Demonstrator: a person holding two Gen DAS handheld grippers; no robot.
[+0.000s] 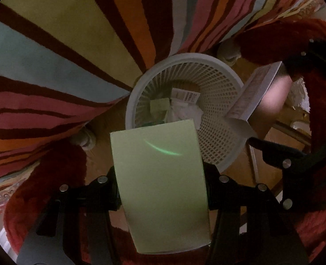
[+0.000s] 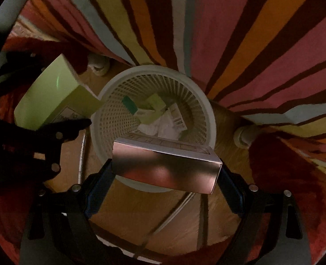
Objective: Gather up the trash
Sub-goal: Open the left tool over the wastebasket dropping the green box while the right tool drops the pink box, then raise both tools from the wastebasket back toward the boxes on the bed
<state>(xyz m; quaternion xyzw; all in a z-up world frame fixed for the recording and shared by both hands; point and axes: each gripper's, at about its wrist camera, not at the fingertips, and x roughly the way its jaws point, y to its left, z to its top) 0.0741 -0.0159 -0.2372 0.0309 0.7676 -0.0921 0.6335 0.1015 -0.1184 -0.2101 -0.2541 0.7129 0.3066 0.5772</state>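
Left gripper clenched on green box, held up near rim of white basket. Right gripper clenched on shiny silver box, held over near edge of same basket. Inside basket: crumpled white paper, small green scraps, barcode label. Under it all: striped rug, brown floor.

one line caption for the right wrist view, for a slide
Right gripper holds a shiny box above a white mesh bin with trash inside.
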